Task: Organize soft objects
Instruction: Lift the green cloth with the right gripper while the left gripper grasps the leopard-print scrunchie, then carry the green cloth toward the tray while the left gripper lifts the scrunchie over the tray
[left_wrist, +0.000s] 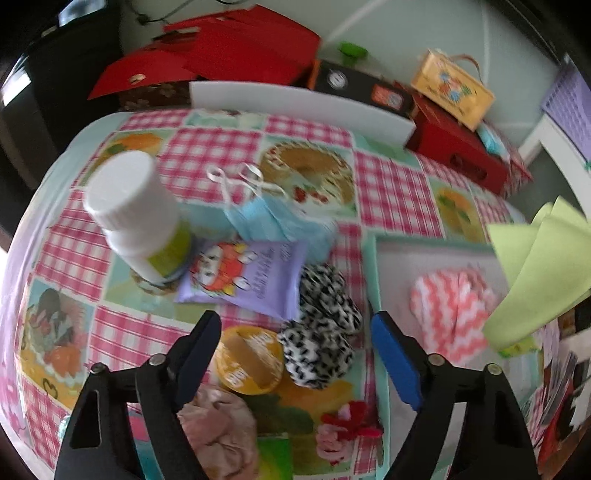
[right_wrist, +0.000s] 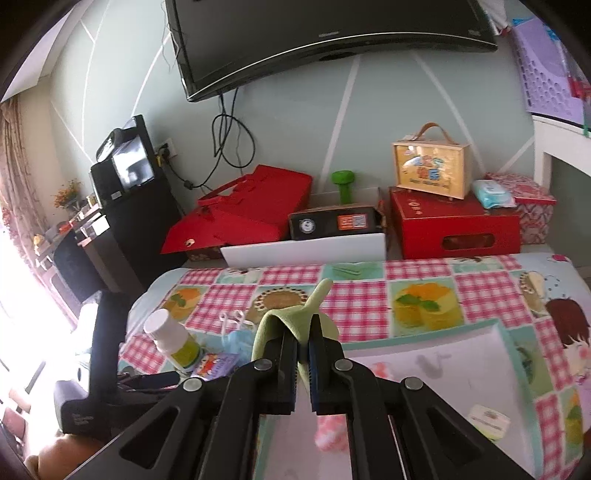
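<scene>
Near the bottom centre of the left wrist view, the left gripper (left_wrist: 295, 332) hangs with its jaws spread, nothing pressed between them, above a black-and-white spotted fuzzy sock (left_wrist: 321, 332) and a round yellow tin (left_wrist: 249, 360) on the checked tablecloth (left_wrist: 388, 184). At right, a pink zigzag sock (left_wrist: 448, 314) lies in a pale tray (left_wrist: 406, 251). At the lower middle of the right wrist view, the right gripper (right_wrist: 303, 332) is clenched on a light green cloth (right_wrist: 291, 317), lifted above the tray. At left stand a white bottle (left_wrist: 129, 206), a purple packet (left_wrist: 243, 273) and a blue face mask (left_wrist: 266, 218).
</scene>
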